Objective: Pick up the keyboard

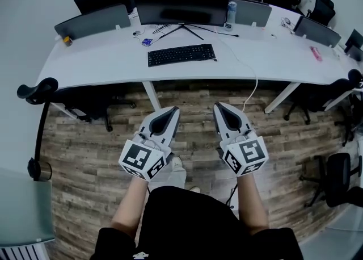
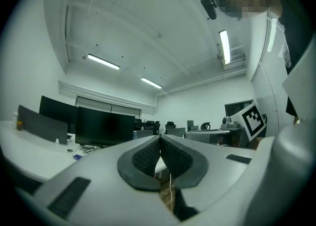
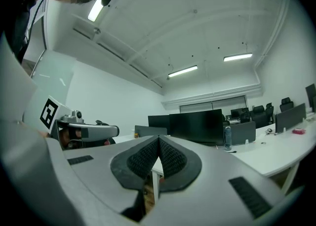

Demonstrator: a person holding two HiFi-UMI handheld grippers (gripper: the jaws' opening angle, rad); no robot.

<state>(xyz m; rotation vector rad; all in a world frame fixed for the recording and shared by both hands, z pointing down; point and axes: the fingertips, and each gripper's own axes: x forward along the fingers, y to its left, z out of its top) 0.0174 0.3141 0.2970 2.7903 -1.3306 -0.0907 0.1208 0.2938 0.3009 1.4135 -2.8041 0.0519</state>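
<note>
Closed left gripper, keyboard crosswise beyond

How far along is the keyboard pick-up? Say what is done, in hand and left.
Done: nothing; the keyboard lies flat on the white desk. In hand: the left gripper and right gripper, both shut and empty, hang over the floor short of the desk. Left: reach, open, grip, lift.

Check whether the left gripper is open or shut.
Shut: the left gripper shows its jaws pressed together in its own view, nothing between them.
</note>
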